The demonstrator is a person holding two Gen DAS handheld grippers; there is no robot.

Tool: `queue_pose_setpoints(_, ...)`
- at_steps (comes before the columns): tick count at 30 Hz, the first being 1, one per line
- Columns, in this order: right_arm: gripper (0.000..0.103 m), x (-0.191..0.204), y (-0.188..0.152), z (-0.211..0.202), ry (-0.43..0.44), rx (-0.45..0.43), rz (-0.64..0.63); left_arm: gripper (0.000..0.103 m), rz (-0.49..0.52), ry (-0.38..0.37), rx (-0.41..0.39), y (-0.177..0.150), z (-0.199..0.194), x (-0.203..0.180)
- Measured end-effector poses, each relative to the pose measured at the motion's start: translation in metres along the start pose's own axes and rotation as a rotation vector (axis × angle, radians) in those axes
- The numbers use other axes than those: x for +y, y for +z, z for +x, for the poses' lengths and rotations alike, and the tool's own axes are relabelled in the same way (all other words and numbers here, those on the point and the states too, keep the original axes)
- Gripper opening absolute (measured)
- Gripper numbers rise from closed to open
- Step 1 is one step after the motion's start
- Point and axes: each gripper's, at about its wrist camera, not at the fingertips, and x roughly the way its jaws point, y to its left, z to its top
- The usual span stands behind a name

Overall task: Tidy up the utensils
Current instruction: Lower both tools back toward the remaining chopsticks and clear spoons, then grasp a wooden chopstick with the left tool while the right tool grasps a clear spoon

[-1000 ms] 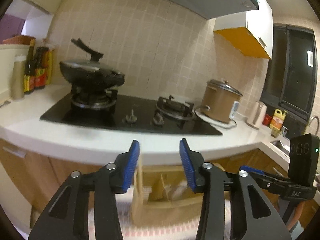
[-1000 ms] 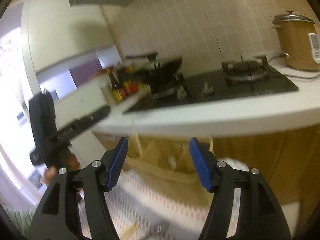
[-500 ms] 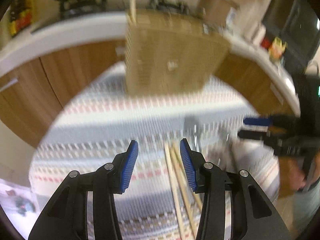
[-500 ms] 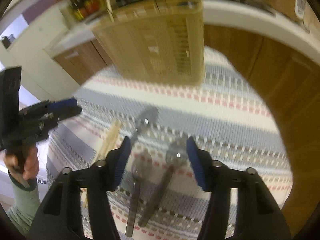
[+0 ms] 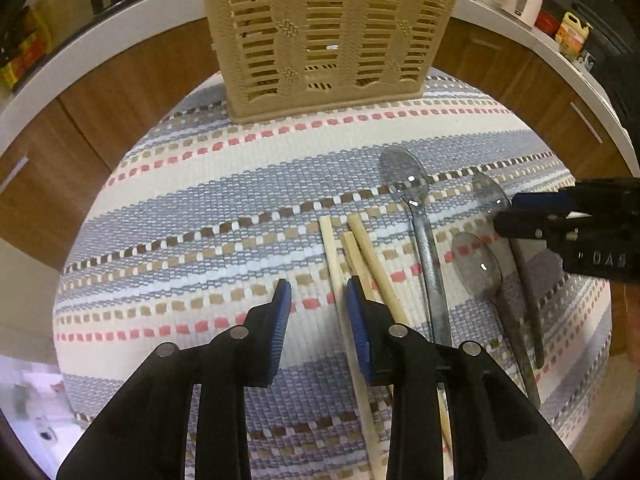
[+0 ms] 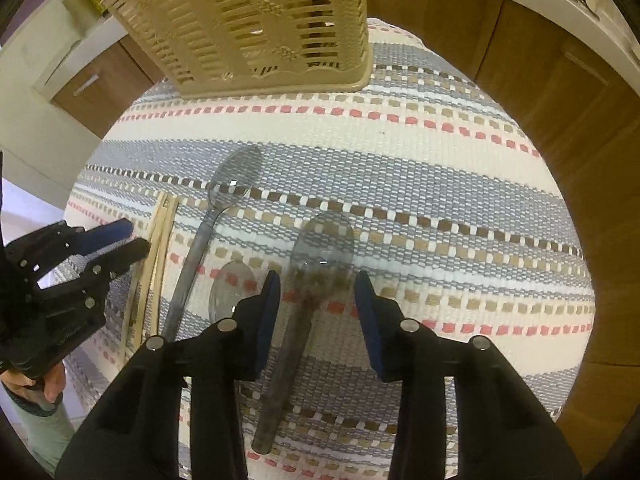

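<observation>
While both tilt downward, left claw [image 5: 318, 300] parted beside chopsticks [image 5: 370, 256], right claw [image 6: 316, 294] wide astride spoon [image 6: 308, 280]

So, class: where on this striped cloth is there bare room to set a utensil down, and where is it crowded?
Free: the striped cloth left of the chopsticks, up to the basket; also the stretch right of the rightmost spoon, toward the cloth's edge. Crowded: the middle, where chopsticks and three spoons lie close together.

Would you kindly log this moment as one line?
left gripper: open, over chopsticks | right gripper: open, over spoon | basket: upright
</observation>
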Motion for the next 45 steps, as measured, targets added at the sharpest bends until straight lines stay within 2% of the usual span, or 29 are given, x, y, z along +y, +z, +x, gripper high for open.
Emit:
queue_pose_setpoints(5,0.035,0.017,-0.001,0.005,-0.087,0.005,-0.044,0.028,0.015,0.043,0.011,0.012,0.007,-0.015)
queue_pose_setpoints(8,0.035,0.023,0.001,0.007,-0.105,0.021,-0.047,0.028,0.035,0.072,0.020,0.021,0.009,-0.029)
queue_pose_setpoints(12,0.035,0.024,0.004,0.010,-0.117,0.041,-0.057,0.027,0.027,0.068,0.026,0.030,0.012,-0.029)
queue_pose_setpoints(13,0.034,0.024,0.005,0.010,-0.121,0.040,-0.063,0.018,0.021,0.072,0.024,0.032,0.013,-0.028)
queue_pose_setpoints(14,0.033,0.026,0.005,0.010,-0.124,0.037,-0.070,0.005,0.016,0.085,0.021,0.033,0.013,-0.027)
queue_pose_setpoints(16,0.026,0.029,0.004,0.010,-0.131,0.030,-0.095,0.004,-0.022,0.073,0.015,0.035,0.014,-0.022)
queue_pose_setpoints(19,0.026,0.041,0.005,0.013,-0.152,0.021,-0.140,0.004,-0.123,0.018,-0.006,0.035,0.012,-0.006)
queue_pose_setpoints(22,0.026,0.036,0.007,0.013,-0.146,0.025,-0.120,0.004,-0.209,0.054,-0.043,0.033,0.007,0.011)
queue_pose_setpoints(24,0.026,0.033,0.010,0.014,-0.129,0.041,-0.110,0.004,-0.245,0.050,-0.048,0.033,0.006,0.020)
queue_pose_setpoints(26,0.026,0.030,0.013,0.014,-0.117,0.067,-0.106,0.004,-0.254,0.034,-0.031,0.035,0.006,0.026)
queue_pose_setpoints(31,0.027,0.029,0.028,0.019,-0.118,0.117,-0.128,0.006,-0.206,0.058,0.014,0.040,0.011,0.028)
queue_pose_setpoints(37,0.027,0.026,0.036,0.020,-0.114,0.121,-0.151,0.028,-0.118,0.072,0.060,0.046,0.018,0.010)
queue_pose_setpoints(39,0.026,0.028,0.038,0.020,-0.118,0.116,-0.163,0.029,-0.079,0.101,0.072,0.050,0.021,0.001)
queue_pose_setpoints(40,0.026,0.028,0.037,0.020,-0.116,0.114,-0.163,0.027,-0.067,0.116,0.072,0.052,0.022,-0.004)
queue_pose_setpoints(42,0.026,0.028,0.033,0.022,-0.101,0.101,-0.160,0.003,-0.050,0.117,0.064,0.053,0.022,-0.009)
queue_pose_setpoints(44,0.026,0.024,0.029,0.019,-0.074,0.083,-0.155,0.004,-0.067,0.111,0.050,0.053,0.021,-0.007)
queue_pose_setpoints(45,0.021,0.023,0.029,0.016,-0.026,0.064,-0.153,0.004,-0.080,0.094,0.035,0.052,0.020,-0.005)
